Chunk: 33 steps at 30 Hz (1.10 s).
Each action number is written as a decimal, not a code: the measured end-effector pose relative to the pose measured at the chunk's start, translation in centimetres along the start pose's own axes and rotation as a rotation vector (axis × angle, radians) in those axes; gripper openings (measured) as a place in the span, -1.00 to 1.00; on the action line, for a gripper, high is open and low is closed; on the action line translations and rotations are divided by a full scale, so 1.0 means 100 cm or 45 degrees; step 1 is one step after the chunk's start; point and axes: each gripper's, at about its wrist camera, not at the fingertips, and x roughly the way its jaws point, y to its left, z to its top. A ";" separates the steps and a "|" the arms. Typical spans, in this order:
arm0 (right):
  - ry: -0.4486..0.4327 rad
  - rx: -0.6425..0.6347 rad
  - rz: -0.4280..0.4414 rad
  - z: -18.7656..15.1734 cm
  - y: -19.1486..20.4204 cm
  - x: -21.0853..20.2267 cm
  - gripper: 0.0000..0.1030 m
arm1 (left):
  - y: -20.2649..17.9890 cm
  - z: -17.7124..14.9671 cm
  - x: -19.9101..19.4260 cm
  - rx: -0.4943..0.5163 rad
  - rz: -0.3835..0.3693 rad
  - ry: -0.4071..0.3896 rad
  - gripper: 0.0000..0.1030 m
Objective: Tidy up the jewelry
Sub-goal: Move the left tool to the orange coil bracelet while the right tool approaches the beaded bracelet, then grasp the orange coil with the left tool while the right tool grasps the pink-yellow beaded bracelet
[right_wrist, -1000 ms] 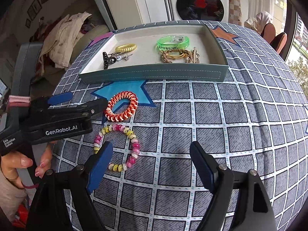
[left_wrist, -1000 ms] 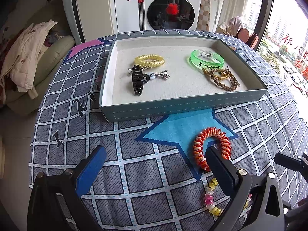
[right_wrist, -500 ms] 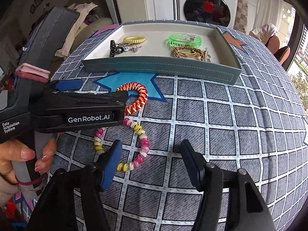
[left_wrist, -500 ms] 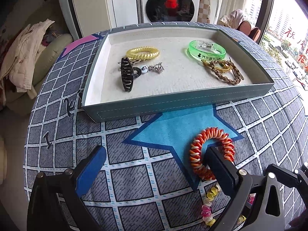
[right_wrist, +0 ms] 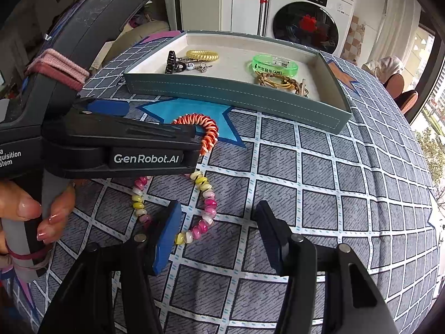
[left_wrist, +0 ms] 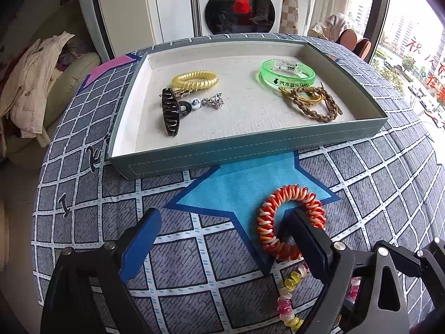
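From the left wrist, the left gripper [left_wrist: 222, 233] hangs low over the table [left_wrist: 83, 189] with its jaws spread wide, the right finger's tip sitting inside the orange spiral hair tie [left_wrist: 290, 221] on the blue star. Behind it the teal tray [left_wrist: 250, 153] holds a yellow coil tie [left_wrist: 194, 80], a black claw clip [left_wrist: 170, 111], a green bangle [left_wrist: 287, 73] and a braided brown bracelet [left_wrist: 314, 103].

From the right wrist, the right gripper [right_wrist: 217, 239] also stands apart, holding nothing, its left finger just over the near side of the pink-and-yellow bead bracelet [right_wrist: 205, 208]. The left gripper [right_wrist: 133, 150] crosses from the left edge, covering part of the orange tie [right_wrist: 207, 130].
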 end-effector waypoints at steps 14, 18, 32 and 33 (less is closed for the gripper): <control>0.008 -0.068 0.037 -0.003 0.013 -0.005 -0.79 | -0.019 -0.001 -0.010 0.089 -0.045 0.008 0.53; 0.011 -0.085 0.004 -0.006 0.009 -0.008 -0.80 | -0.025 -0.003 -0.012 0.117 -0.049 0.016 0.46; 0.003 0.033 -0.022 -0.018 -0.035 -0.028 -0.80 | -0.035 -0.006 -0.017 0.158 -0.110 0.038 -0.28; 0.002 0.041 -0.022 -0.018 -0.037 -0.028 -0.80 | -0.037 -0.006 -0.018 0.168 -0.113 0.034 -0.39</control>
